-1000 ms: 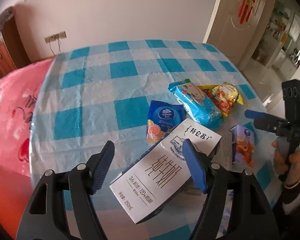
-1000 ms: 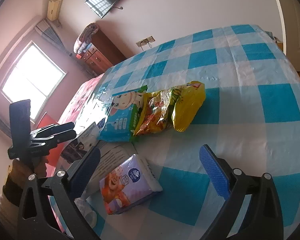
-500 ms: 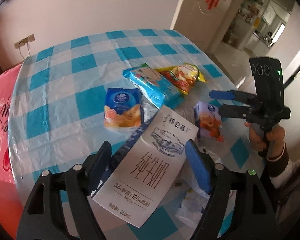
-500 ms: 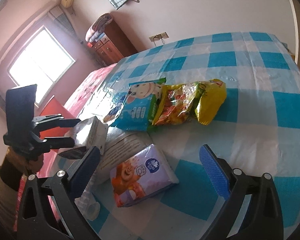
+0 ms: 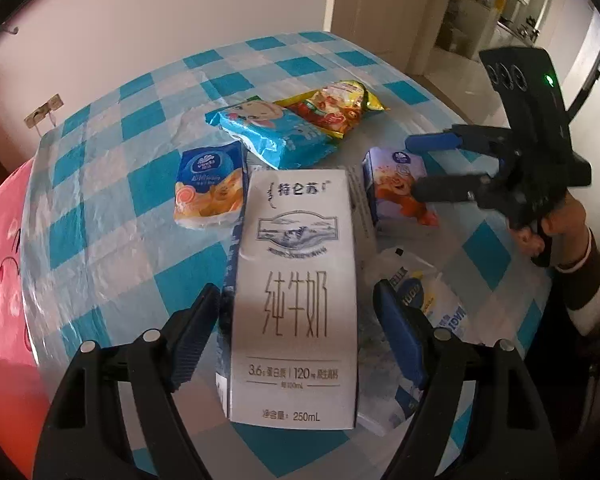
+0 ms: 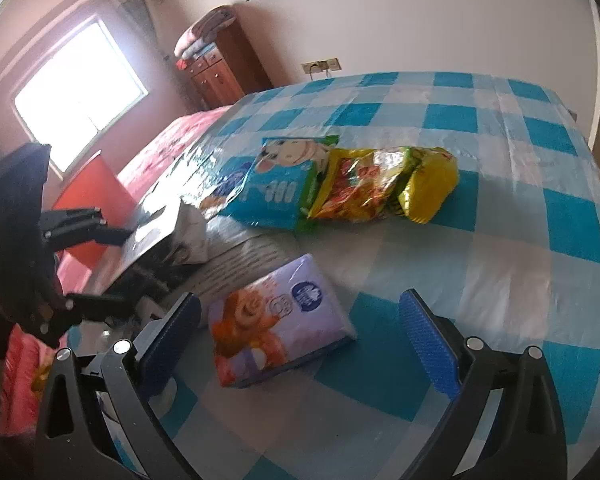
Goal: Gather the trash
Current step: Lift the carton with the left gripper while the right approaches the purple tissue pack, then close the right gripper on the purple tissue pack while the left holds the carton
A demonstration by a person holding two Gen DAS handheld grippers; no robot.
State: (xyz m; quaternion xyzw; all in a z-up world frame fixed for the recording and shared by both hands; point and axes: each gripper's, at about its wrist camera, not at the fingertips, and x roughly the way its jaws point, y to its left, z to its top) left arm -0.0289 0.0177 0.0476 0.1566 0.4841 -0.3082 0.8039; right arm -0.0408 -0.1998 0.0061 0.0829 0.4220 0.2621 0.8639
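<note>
Our left gripper point(image 5: 296, 332), jaws just widened and unclenched, straddles the white rectangular milk carton point(image 5: 296, 292), its length toward twelve o'clock; our right gripper point(image 6: 300, 344) is spread, empty.

White plastic bag point(image 5: 428, 300) half hidden behind milk carton point(image 5: 296, 292).

A white milk carton point(image 5: 296, 296) with grey print lies flat, face up, near the counter's point(image 5: 112, 216) near edge, its length running away from that edge. Just beyond its far left corner lies a blue-and-orange tissue pack point(image 5: 209, 184). Further in, toward the counter's middle, a blue snack bag point(image 5: 274, 136) and a red-and-yellow snack bag point(image 5: 336, 110) lie side by side, touching. A lilac tissue pack point(image 6: 276, 318) lies flat toward the right edge. A crumpled white wrapper point(image 5: 432, 300) sits beside the carton.
</note>
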